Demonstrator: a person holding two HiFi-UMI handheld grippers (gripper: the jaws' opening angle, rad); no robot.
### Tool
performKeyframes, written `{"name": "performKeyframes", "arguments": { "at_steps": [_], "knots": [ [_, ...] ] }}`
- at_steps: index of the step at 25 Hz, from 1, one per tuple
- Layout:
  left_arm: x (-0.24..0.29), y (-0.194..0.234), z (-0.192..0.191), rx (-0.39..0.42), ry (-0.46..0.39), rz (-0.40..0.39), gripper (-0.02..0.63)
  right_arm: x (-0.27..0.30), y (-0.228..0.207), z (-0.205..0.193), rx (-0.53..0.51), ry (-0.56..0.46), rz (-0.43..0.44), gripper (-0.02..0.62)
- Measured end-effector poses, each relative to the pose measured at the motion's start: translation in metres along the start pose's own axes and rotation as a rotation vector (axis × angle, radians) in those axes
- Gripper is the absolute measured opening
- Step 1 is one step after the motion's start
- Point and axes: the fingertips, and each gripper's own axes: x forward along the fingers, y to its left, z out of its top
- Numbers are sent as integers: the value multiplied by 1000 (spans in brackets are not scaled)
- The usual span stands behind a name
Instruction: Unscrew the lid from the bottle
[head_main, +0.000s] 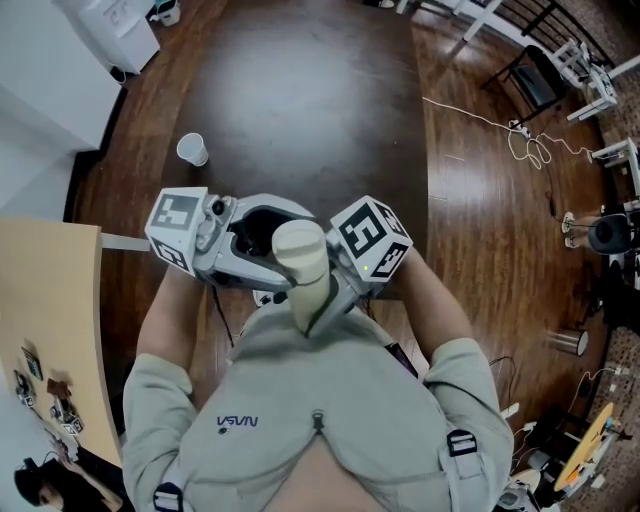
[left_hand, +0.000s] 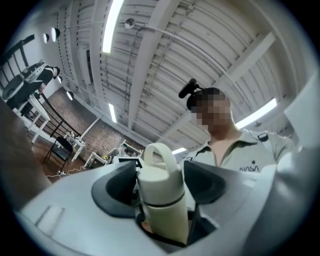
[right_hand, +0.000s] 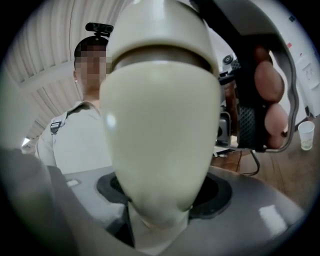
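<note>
A cream bottle (head_main: 300, 268) is held up close to my chest between both grippers. In the left gripper view its loop-handled lid (left_hand: 159, 172) points away from the camera, above the body (left_hand: 167, 222). My left gripper (left_hand: 160, 186) (head_main: 262, 235) has its black pads against both sides of the lid. The bottle (right_hand: 160, 140) fills the right gripper view, lid (right_hand: 160, 30) at the far end. My right gripper (right_hand: 162, 194) (head_main: 318, 298) is shut on the lower body.
A white paper cup (head_main: 192, 148) (right_hand: 306, 135) stands on the dark table (head_main: 300, 90) ahead. A light wooden surface (head_main: 50, 330) lies at the left. A cable (head_main: 520, 135) and a chair (head_main: 535, 75) are on the floor at the right.
</note>
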Motion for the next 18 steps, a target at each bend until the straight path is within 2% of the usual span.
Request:
{"name": "performKeyframes", "arguments": {
  "at_steps": [5,8,12,18],
  "knots": [
    [-5,3,0,6,14,31,289,1,-8,-1,8,14,-27,299],
    [-10,6,0,21,18,65,301,-1,-19,-6,3,32,-79,299],
    [-6,19,-4,64,43,143,301,-16,-35,-18,-18,76,-217,299],
    [-18,36,-3,169,73,323,296,-40,-82,-18,-67,86,-513,301]
  ]
}}
